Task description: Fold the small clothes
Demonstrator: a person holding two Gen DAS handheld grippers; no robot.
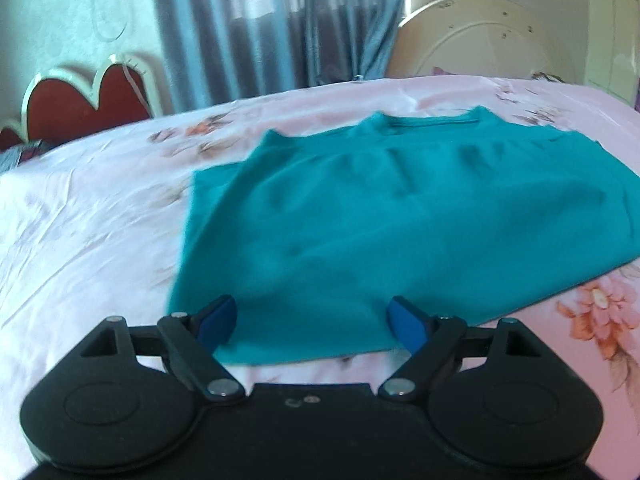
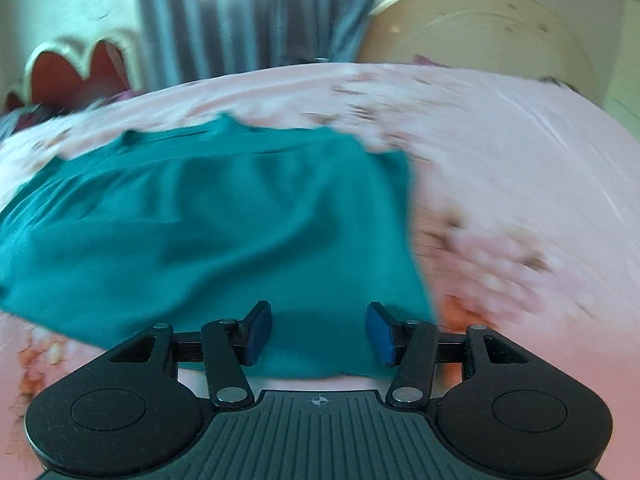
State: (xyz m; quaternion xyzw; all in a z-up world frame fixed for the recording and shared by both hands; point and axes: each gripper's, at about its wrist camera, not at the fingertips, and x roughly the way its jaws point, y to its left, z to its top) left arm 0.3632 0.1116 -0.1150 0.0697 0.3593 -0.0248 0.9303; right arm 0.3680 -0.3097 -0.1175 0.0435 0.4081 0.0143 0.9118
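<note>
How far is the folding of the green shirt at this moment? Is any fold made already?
Done: the green shirt lies spread on the pink bedsheet, collar at the far side; its sleeves may already be turned in, though blur hides this. In hand: nothing is gripped. The left tool and right tool stand open over the near hem. Left: grip the hem and fold the shirt.

The left hand-held gripper (image 1: 312, 324) has a matte black body: two round lobes at 7 and 5 o'clock, each with an embossed circle, silver rivets on angled link arms, triangular cut-outs, blue pads (image 1: 218, 322). The right hand-held gripper (image 2: 318, 334) matches, with a ribbed grey centre plate bearing a crosshair mark.
</note>
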